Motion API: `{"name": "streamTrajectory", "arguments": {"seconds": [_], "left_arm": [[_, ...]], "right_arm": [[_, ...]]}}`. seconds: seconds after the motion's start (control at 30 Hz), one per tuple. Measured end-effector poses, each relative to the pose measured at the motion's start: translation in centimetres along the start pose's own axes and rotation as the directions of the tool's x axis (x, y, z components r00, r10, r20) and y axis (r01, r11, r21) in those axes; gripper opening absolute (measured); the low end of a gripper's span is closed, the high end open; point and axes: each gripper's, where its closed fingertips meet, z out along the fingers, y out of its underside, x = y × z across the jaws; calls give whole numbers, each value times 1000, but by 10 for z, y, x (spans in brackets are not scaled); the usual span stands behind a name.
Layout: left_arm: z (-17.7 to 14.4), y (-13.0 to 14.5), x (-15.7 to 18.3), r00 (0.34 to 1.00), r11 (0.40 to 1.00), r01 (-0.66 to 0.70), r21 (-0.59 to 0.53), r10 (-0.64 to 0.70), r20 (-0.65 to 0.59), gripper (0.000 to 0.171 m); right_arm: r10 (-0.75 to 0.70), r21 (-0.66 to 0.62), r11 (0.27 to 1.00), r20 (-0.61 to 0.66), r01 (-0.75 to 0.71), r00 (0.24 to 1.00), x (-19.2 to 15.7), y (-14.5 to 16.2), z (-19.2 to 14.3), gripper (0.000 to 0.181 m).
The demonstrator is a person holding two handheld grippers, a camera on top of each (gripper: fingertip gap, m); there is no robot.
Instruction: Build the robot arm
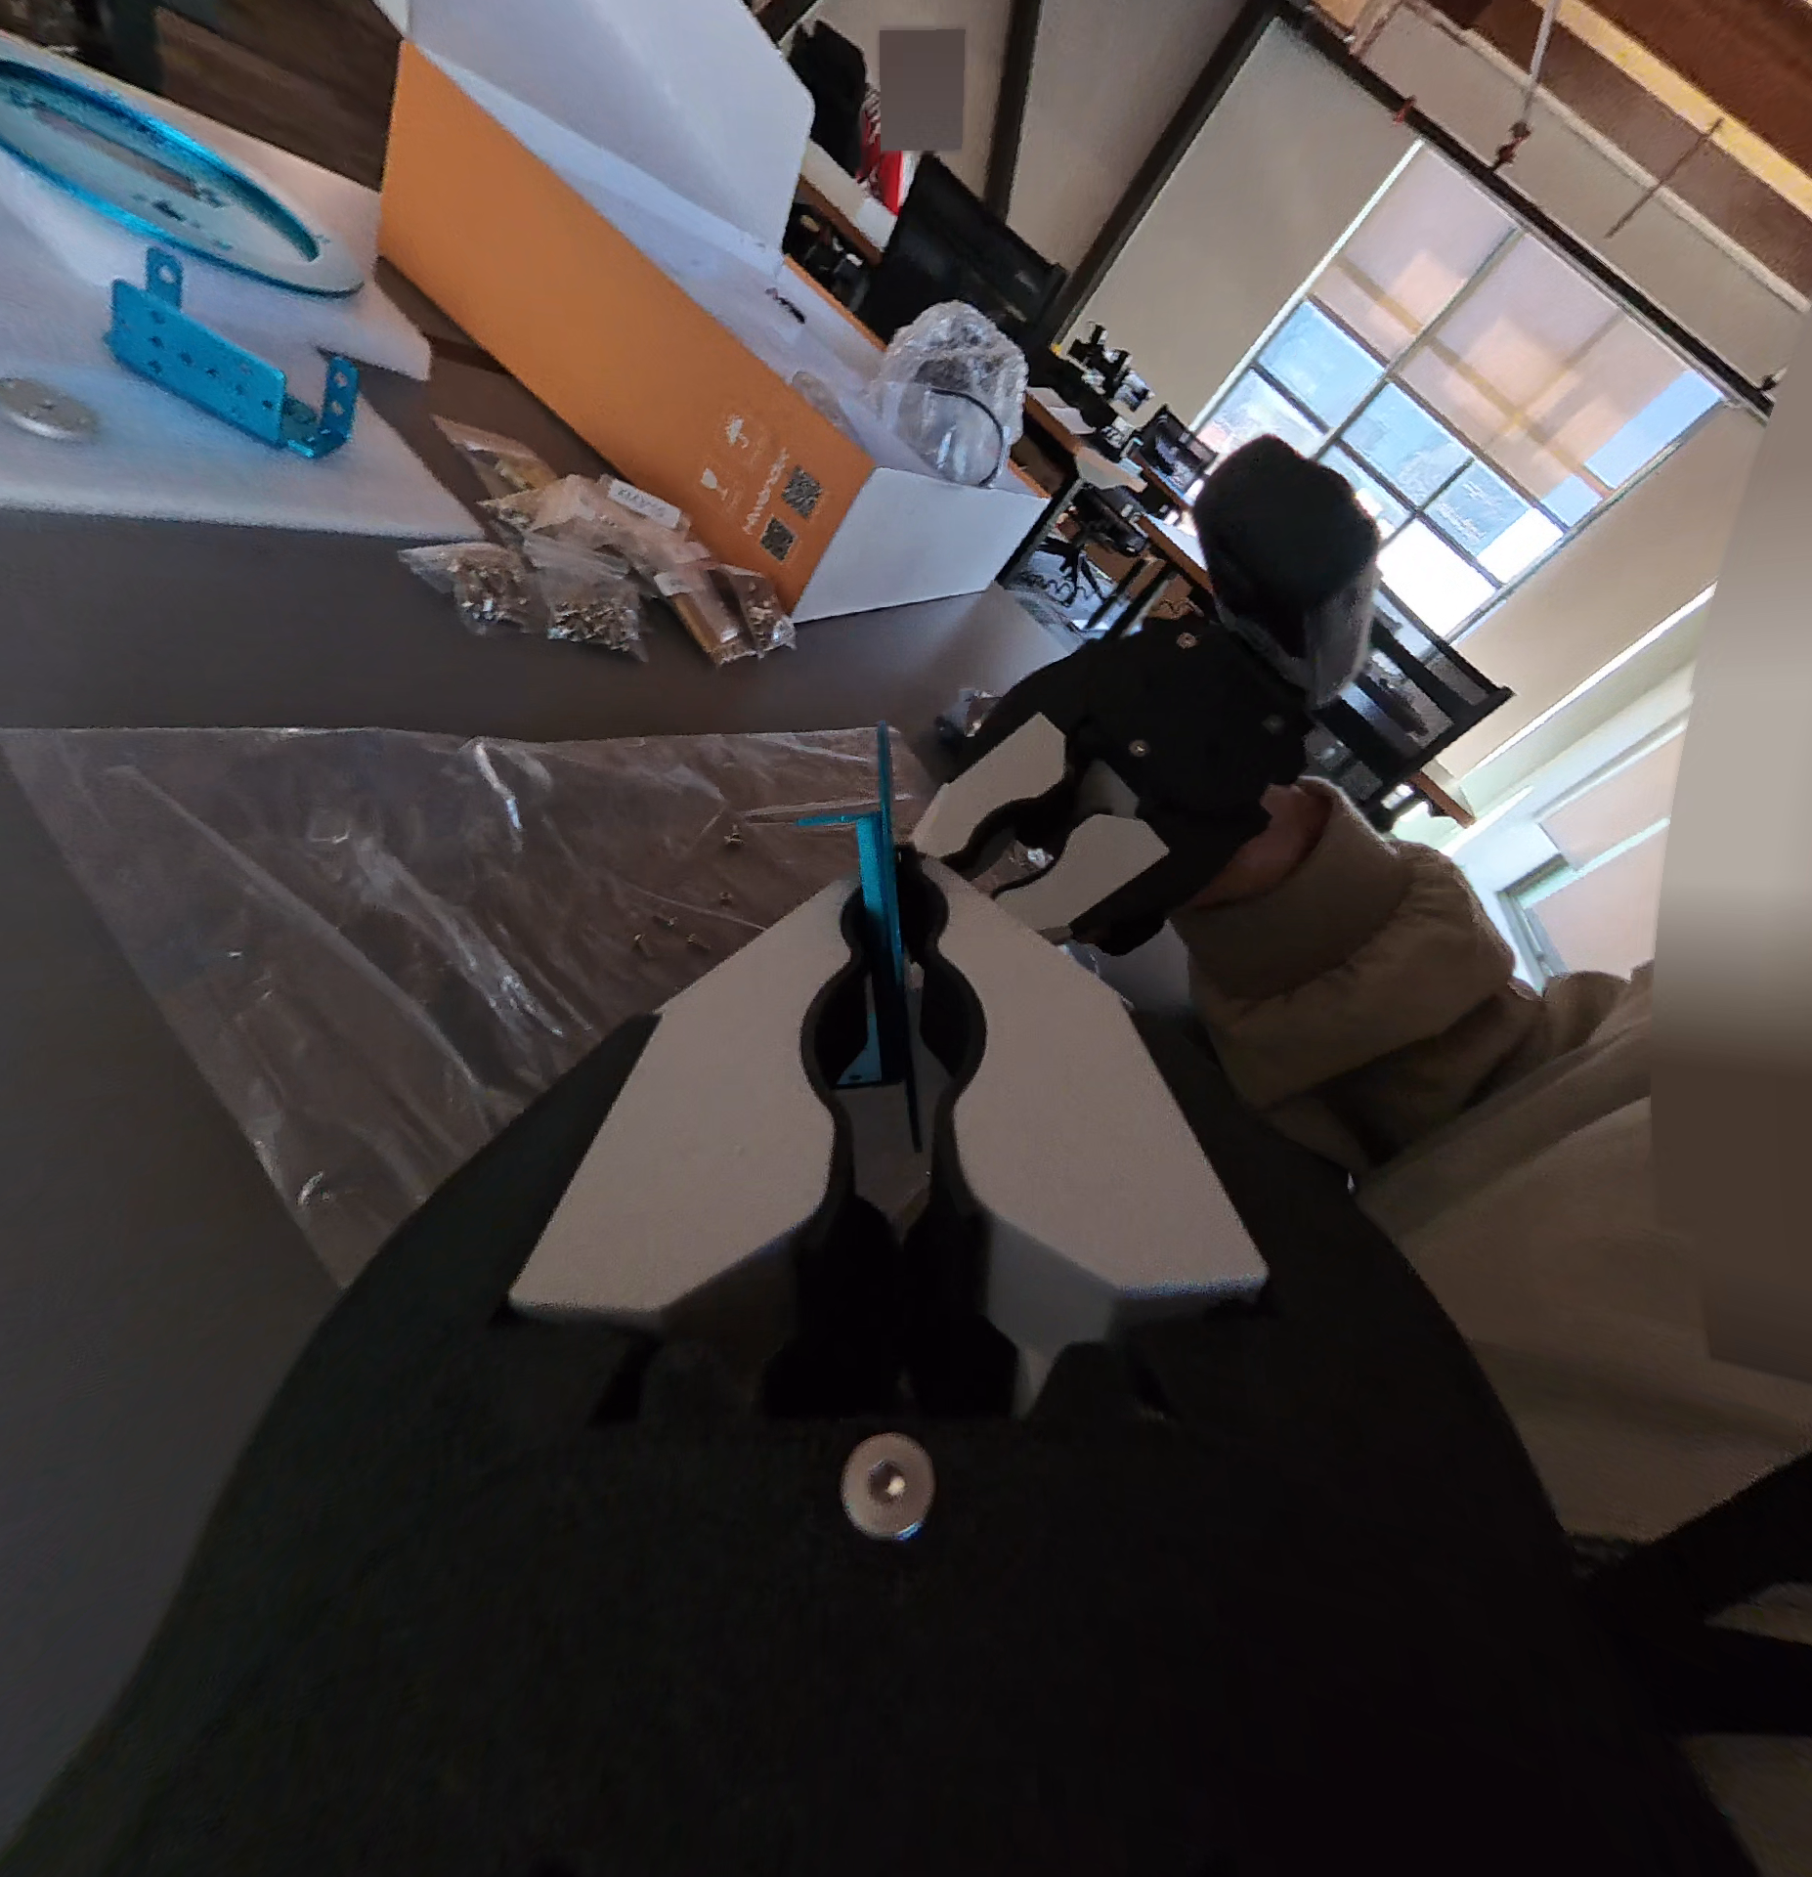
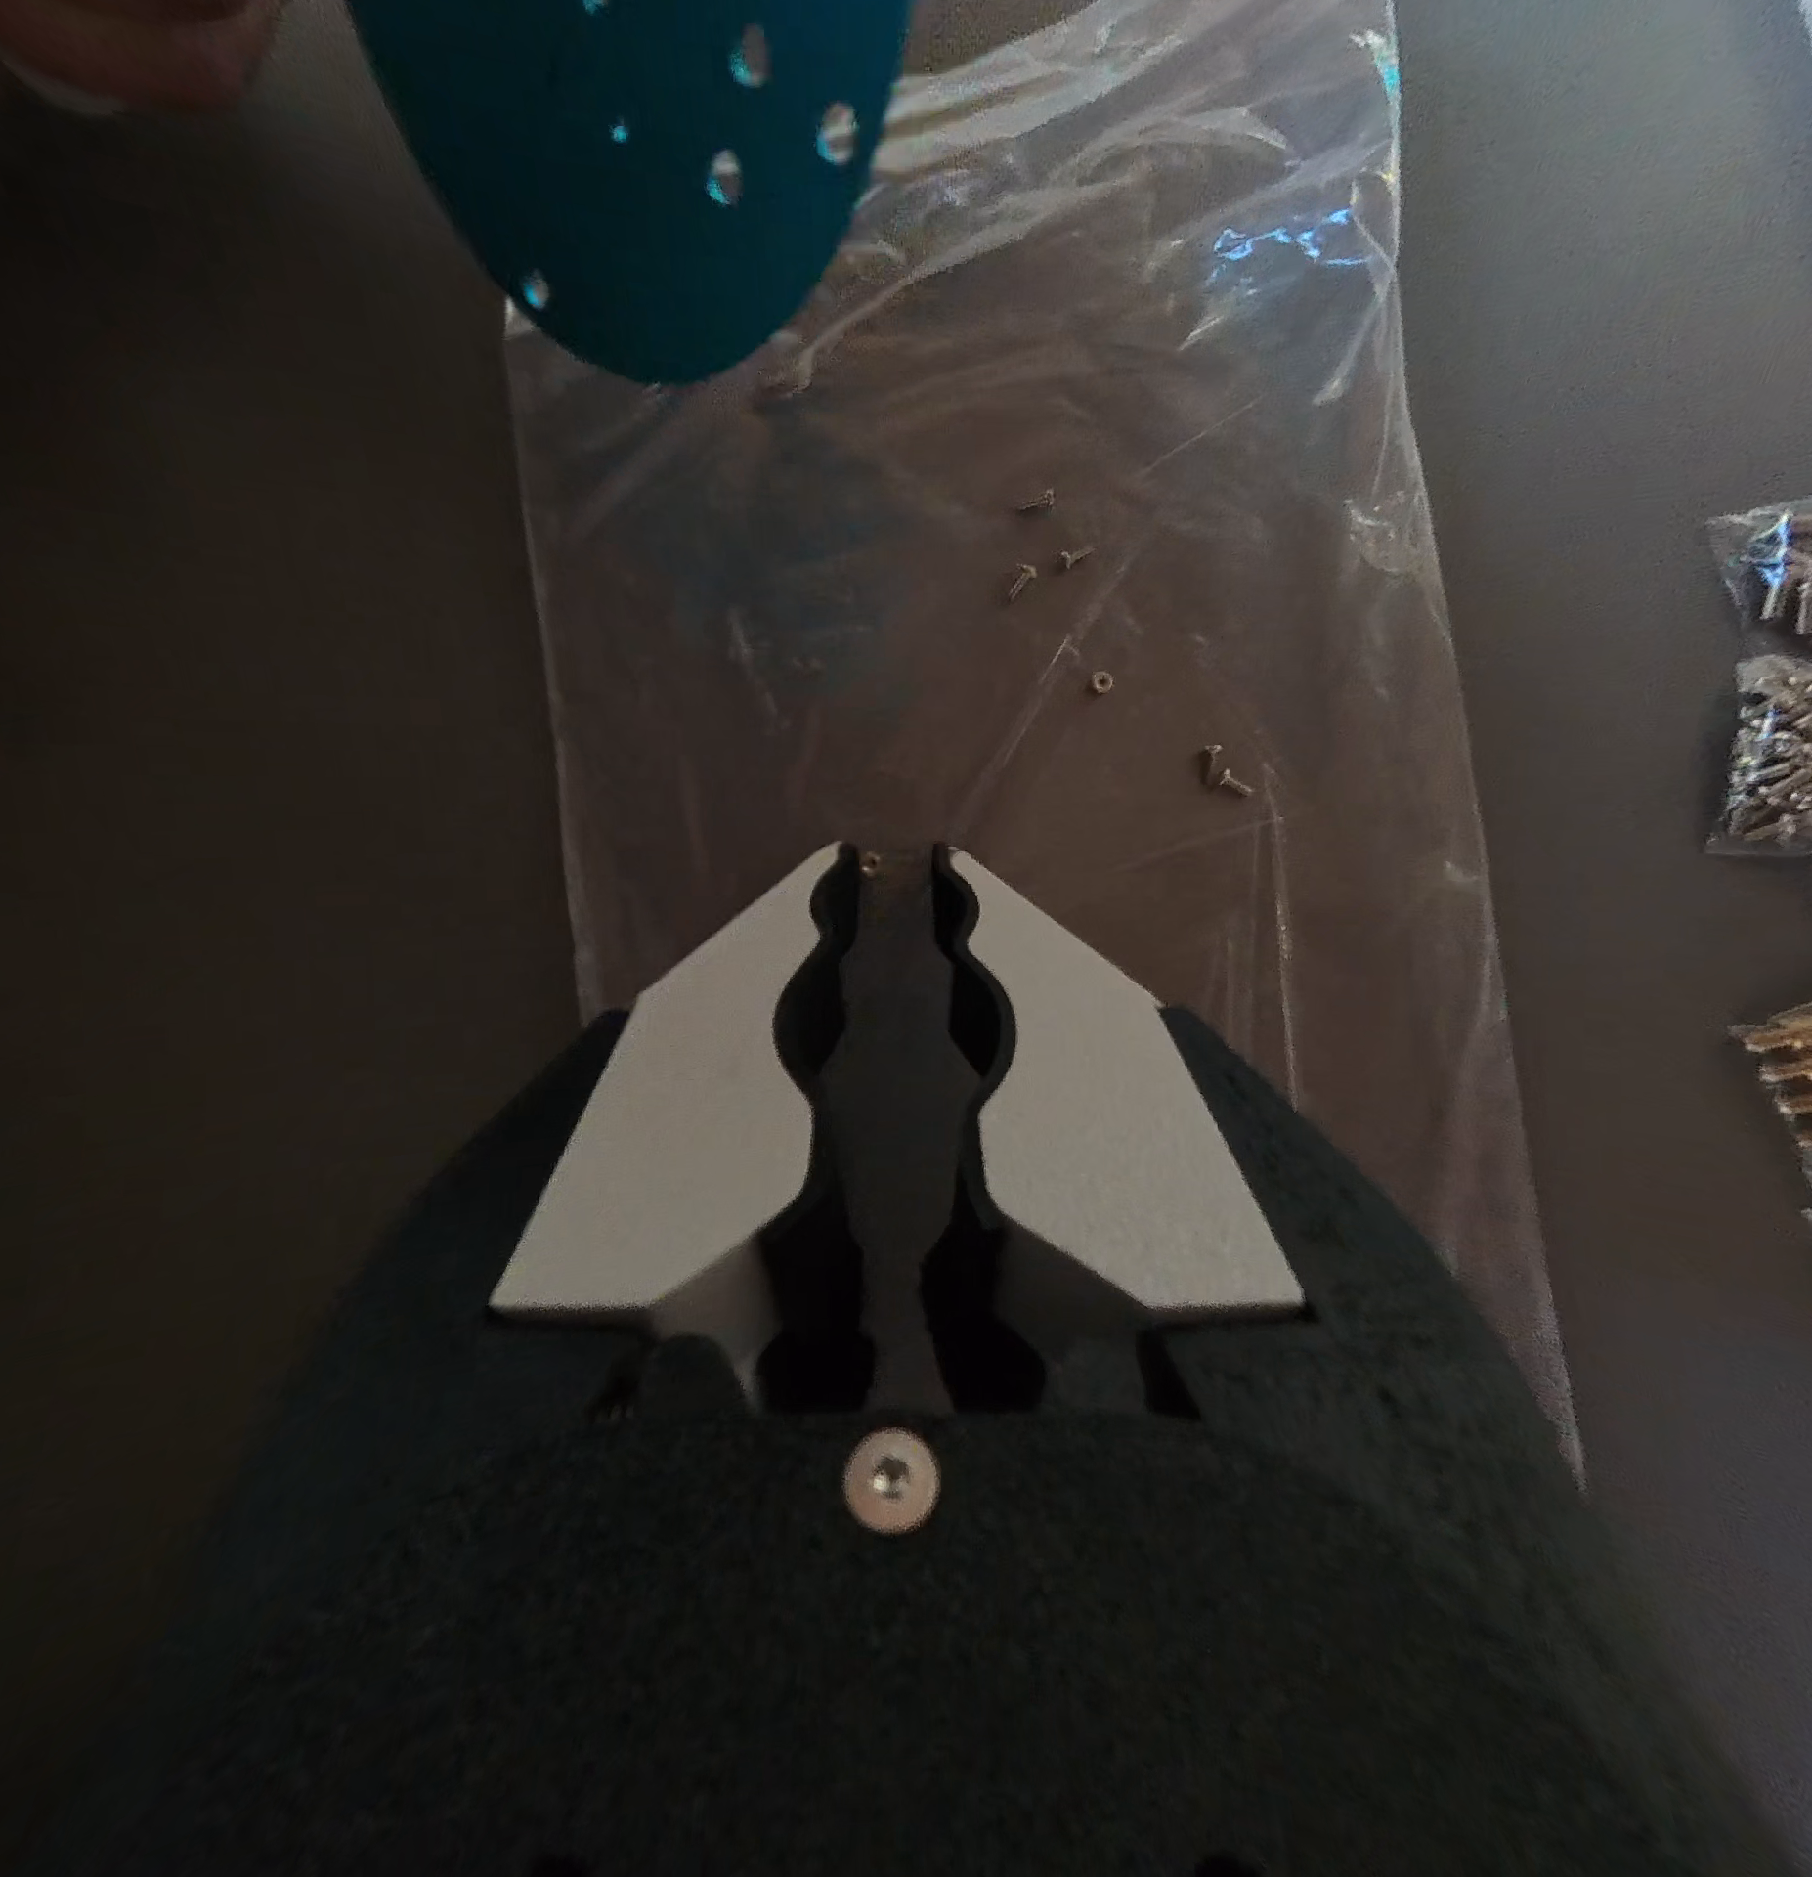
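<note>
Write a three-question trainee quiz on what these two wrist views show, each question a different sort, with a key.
1. True or false: the left hand-held gripper is shut on a thin blue metal plate held edge-on.
2. Multiple choice: the loose screws ahead of the right hand-held gripper lie on: A) a white foam sheet; B) a clear plastic bag; C) the orange box.
3. Fill in: beside the orange box sit several small bags of ____.

Key
1. True.
2. B. A small screw also sits right at the right gripper's fingertips, whose jaws stand slightly apart.
3. Screws, or similar small hardware.
</note>
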Motion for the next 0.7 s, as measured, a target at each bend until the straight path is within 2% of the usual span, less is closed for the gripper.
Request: {"name": "streamTrajectory", "arguments": {"seconds": [0.07,0.13,0.2,0.27,0.33,0.43,0.5,0.6,0.7], "left_arm": [[0,-1,8,999,1000,-12,2,12,-40,1],[0,-1,14,997,1000,-12,0,11,-73,1],[0,0,15,996,1000,0,-7,-1,-85,1],[-1,0,19,993,1000,20,-6,-21,-117,1],[-1,0,21,991,1000,29,-12,-30,-133,1],[-1,2,27,987,1000,15,-21,-18,-158,1],[0,3,29,987,1000,4,-24,-8,-163,1],[-1,3,33,982,1000,10,-27,-15,-187,1],[-1,3,35,980,1000,16,-25,-21,-200,1]], "right_arm": [[34,61,997,50,-37,998,-4,-9,-6,16],[60,210,974,114,-83,992,-9,-34,-20,17],[82,399,899,250,-180,965,-21,-67,-41,20],[110,494,813,390,-309,914,-28,-89,-57,24],[154,515,766,434,-385,888,-23,-97,-58,24],[185,521,734,463,-436,867,-20,-101,-54,26],[161,511,714,545,-479,823,-29,-106,-58,17],[173,499,708,563,-499,808,-29,-105,-56,4],[175,487,693,601,-531,780,-30,-105,-58,2]]}}
